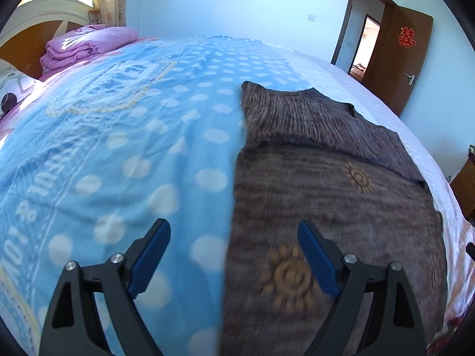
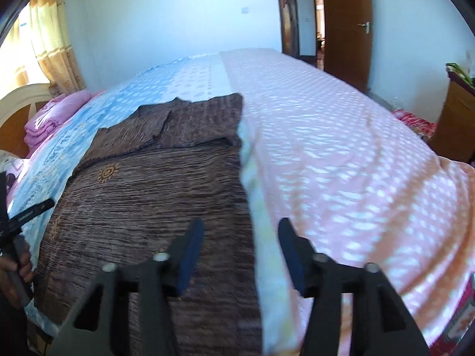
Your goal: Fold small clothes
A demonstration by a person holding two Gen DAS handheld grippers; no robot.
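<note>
The left gripper (image 1: 234, 231) fills the bottom of the left wrist view: two black plastic arms with triangular cut-outs, each carrying round silver screw heads at its joints. Its fingers (image 1: 150, 262) are faced with long, flat blue pads that taper towards the tips.

The right gripper (image 2: 240, 231), at the bottom of the right wrist view, is built the same way: black arms with triangular openings, silver screws at the joints and dark blue pads (image 2: 190, 255), all softened by blur.

At the lower left edge of that view a hand (image 2: 17, 267) shows around a grey handle, beside a black bar with small pale lettering, too small to read.
</note>
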